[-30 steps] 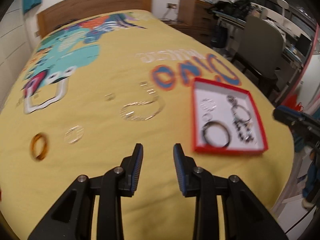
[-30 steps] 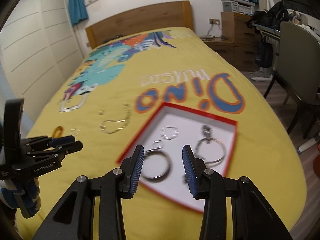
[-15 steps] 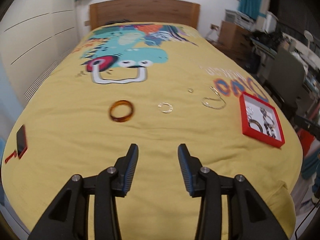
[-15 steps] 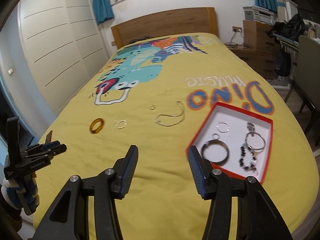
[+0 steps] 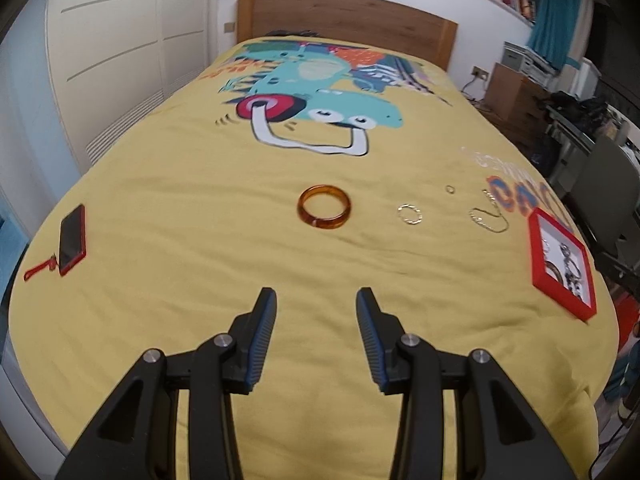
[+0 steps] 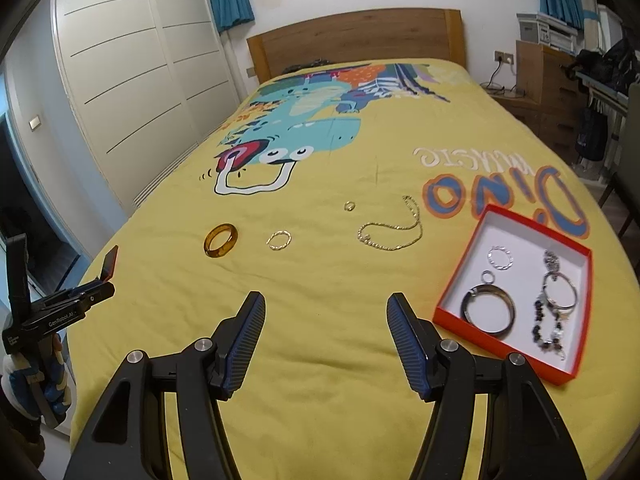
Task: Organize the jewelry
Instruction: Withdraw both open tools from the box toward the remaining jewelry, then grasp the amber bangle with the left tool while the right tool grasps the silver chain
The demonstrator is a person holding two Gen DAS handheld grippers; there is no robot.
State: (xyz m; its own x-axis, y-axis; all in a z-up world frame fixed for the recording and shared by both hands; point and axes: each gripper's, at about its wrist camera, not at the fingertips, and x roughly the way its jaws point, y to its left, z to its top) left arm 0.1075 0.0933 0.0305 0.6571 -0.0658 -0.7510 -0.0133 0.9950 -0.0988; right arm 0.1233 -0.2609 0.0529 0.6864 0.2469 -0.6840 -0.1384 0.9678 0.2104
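An amber bangle [image 5: 324, 213] [image 6: 221, 240], a small gold chain ring [image 5: 410, 214] [image 6: 279, 239], a tiny gold ring [image 5: 450, 189] [image 6: 350, 206] and a gold necklace [image 5: 489, 214] [image 6: 394, 227] lie loose on the yellow bedspread. A red box [image 5: 541, 264] [image 6: 460, 276] at the right holds several silver and dark pieces. My left gripper [image 5: 316, 316] is open and empty, well short of the bangle. My right gripper [image 6: 326, 316] is open wide and empty, left of the box. The left gripper also shows at the left edge of the right wrist view [image 6: 86, 294].
A red phone [image 5: 72, 239] with a strap lies near the bed's left edge. A wooden headboard [image 6: 356, 40] stands at the far end. A wardrobe is on the left; a chair [image 5: 612, 184], drawers and a desk are on the right.
Both grippers have pulled back and swung left, away from the red box. The left view now centres on the amber bangle. The right jaws have opened wider.
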